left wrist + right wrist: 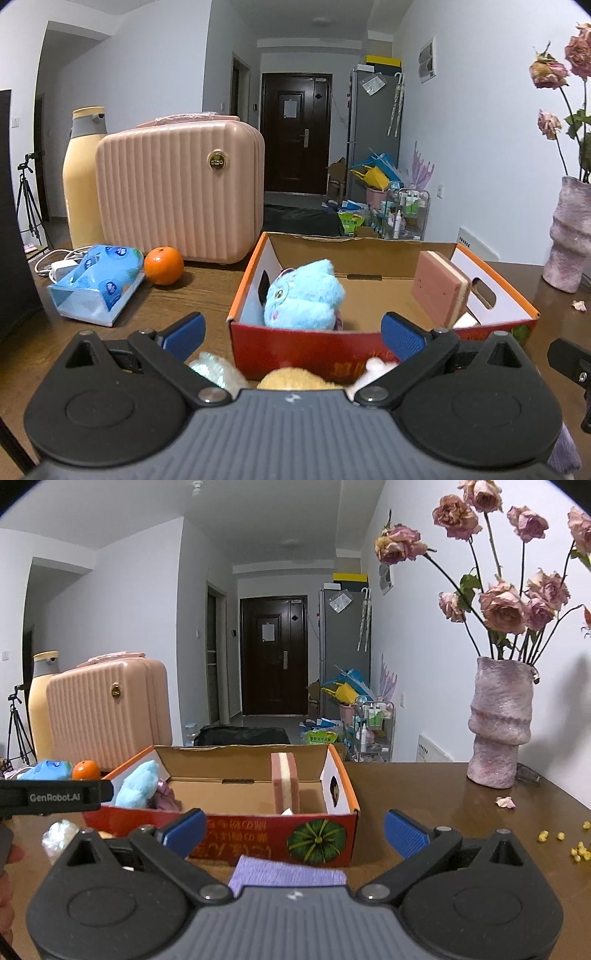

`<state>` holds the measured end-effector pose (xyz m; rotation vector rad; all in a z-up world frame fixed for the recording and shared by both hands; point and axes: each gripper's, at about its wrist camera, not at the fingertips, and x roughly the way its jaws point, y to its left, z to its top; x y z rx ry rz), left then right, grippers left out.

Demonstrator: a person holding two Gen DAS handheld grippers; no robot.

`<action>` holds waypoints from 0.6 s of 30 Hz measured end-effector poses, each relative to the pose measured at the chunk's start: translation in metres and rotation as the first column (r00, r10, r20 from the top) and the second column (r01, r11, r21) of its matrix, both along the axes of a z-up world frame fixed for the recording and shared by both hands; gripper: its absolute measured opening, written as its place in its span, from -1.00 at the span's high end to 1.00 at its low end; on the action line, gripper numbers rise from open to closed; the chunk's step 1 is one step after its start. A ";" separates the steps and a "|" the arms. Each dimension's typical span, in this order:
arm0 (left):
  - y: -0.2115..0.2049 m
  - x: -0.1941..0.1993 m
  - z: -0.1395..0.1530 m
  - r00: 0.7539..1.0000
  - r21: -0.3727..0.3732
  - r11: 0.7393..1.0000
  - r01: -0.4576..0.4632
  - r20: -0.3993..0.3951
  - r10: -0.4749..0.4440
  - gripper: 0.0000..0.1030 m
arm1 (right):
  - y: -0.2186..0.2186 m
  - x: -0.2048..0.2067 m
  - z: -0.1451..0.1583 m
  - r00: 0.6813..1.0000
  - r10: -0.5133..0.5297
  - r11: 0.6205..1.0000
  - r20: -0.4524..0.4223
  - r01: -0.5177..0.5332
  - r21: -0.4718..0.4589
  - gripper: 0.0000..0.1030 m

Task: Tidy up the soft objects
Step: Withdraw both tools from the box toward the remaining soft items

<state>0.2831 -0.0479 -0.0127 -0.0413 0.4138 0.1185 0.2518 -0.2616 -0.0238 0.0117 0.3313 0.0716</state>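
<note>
An open cardboard box (pixel 306 347) (pixel 258 827) with a red front stands on the wooden table. In it lie a blue plush toy (pixel 304 295) (pixel 137 784) at the left and a pink sponge (pixel 441 291) (pixel 284 784) standing on edge at the right. My left gripper (pixel 293 334) is open and empty, just before the box front. A yellow plush (pixel 295 380), a white soft thing (pixel 373 369) and a bubble-wrap piece (pixel 212 369) lie under it. My right gripper (pixel 295 830) is open and empty, above a purple cloth (pixel 286 873) before the box.
A pink case (pixel 181 192), a yellow bottle (pixel 83 177), a blue tissue pack (pixel 98 280) and an orange (pixel 163 266) are at the back left. A pink vase (pixel 500 720) with dried roses stands at the right, with yellow crumbs (pixel 578 851) near it.
</note>
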 end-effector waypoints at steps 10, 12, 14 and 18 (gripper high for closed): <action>-0.001 -0.048 -0.005 0.999 0.020 0.999 0.041 -0.003 -0.041 -1.00 | 0.004 -0.051 -0.008 1.000 -0.005 1.000 0.017 0.005 -0.002 -1.00; -0.001 -0.058 -0.005 0.999 0.023 0.999 0.048 -0.004 -0.048 -1.00 | 0.004 -0.060 -0.011 1.000 -0.007 1.000 0.013 0.007 0.002 -1.00; -0.001 -0.067 -0.007 0.998 0.023 0.998 0.061 -0.011 -0.061 -1.00 | 0.004 -0.068 -0.014 1.000 -0.010 1.000 0.011 0.010 0.002 -1.00; -0.003 -0.082 -0.011 0.996 0.029 0.996 0.083 -0.025 -0.082 -1.00 | 0.003 -0.083 -0.019 1.000 -0.013 1.000 -0.001 0.013 0.014 -1.00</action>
